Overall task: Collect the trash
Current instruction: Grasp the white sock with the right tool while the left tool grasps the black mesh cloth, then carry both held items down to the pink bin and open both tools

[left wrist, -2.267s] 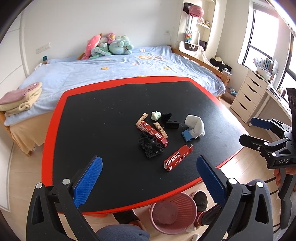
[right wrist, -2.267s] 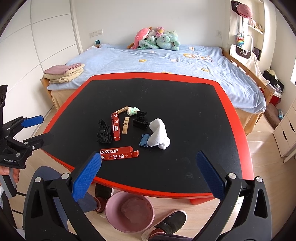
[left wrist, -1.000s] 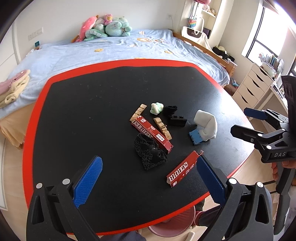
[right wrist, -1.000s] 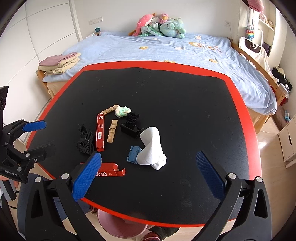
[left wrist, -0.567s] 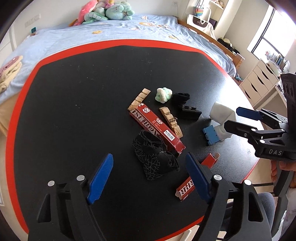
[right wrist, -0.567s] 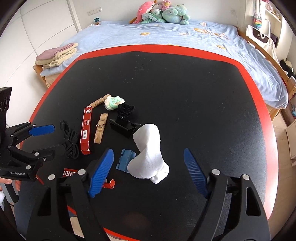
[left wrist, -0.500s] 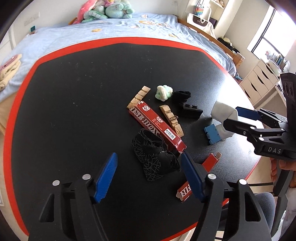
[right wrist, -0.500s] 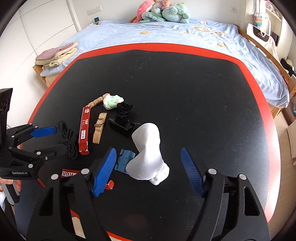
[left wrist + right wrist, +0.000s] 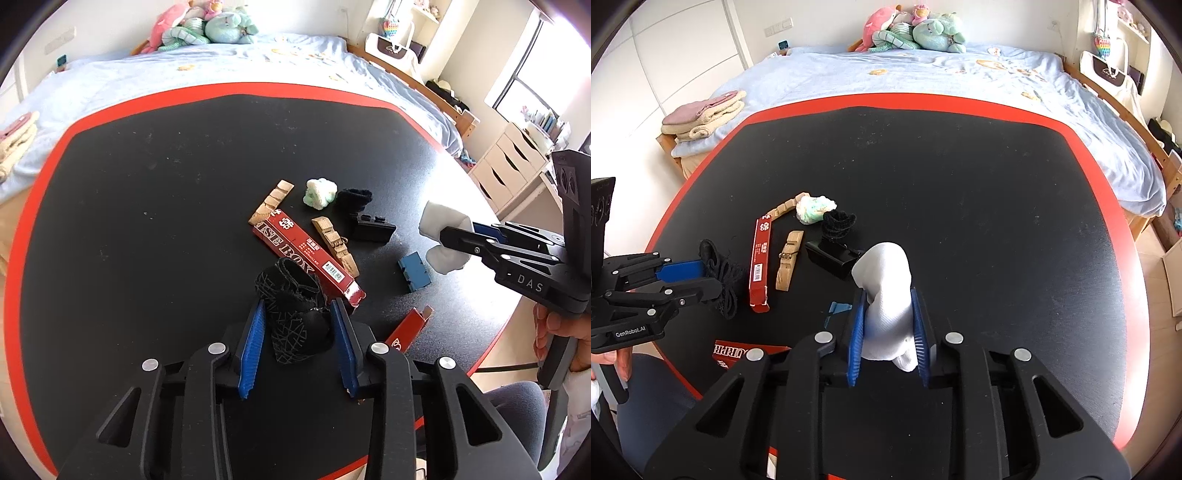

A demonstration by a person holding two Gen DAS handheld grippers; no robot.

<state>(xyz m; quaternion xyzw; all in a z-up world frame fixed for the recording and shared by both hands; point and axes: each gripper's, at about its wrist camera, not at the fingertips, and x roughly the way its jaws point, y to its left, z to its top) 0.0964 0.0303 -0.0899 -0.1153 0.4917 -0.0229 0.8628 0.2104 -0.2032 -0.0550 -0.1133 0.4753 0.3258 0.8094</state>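
My left gripper (image 9: 297,326) is shut on a black mesh wad (image 9: 293,308) on the black table (image 9: 147,206); it also shows in the right wrist view (image 9: 698,277). My right gripper (image 9: 888,321) is shut on a white crumpled sock (image 9: 886,291), seen too in the left wrist view (image 9: 441,240). Between them lie a long red box (image 9: 306,254), a second red box (image 9: 406,332), two wooden clips (image 9: 334,240), a green-white wad (image 9: 319,194), a black cloth wad (image 9: 354,197), a black clip (image 9: 371,230) and a blue piece (image 9: 415,271).
The table has a red rim (image 9: 923,99). A bed with a blue cover (image 9: 923,70) and plush toys (image 9: 912,33) stands behind it. Folded towels (image 9: 705,114) lie at the bed's left end. White drawers (image 9: 509,170) stand at the right.
Both grippers have come down onto the table and shut, the left on the black mesh wad and the right on the white sock. The pink bin below the table edge is out of view.
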